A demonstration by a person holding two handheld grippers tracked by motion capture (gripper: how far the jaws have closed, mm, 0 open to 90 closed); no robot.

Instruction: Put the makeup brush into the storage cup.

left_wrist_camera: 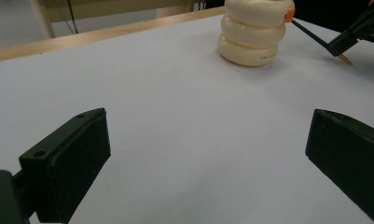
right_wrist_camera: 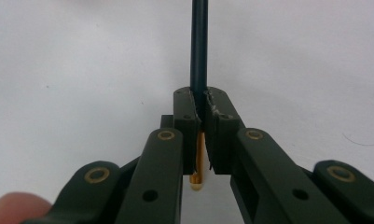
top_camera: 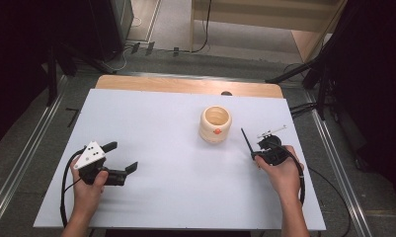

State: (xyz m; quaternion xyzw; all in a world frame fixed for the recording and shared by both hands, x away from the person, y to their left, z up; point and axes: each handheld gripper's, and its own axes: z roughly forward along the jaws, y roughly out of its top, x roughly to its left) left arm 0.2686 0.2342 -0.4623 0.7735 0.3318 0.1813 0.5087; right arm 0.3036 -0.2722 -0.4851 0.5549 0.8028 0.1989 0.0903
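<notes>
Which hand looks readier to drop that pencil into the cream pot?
Probably the right. Its hand-held gripper is shut on the pencil beside the pot; the left hand-held gripper is open, holds nothing, and sits farther away.

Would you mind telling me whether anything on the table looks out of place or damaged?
Nothing stands out: the cream ribbed pot stands upright, and the right gripper holds a dark pencil cleanly.

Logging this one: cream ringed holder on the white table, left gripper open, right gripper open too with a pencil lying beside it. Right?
Not quite. The right gripper is shut on the dark pencil, as the right gripper view shows. The cream holder and open left gripper are as you say.
</notes>
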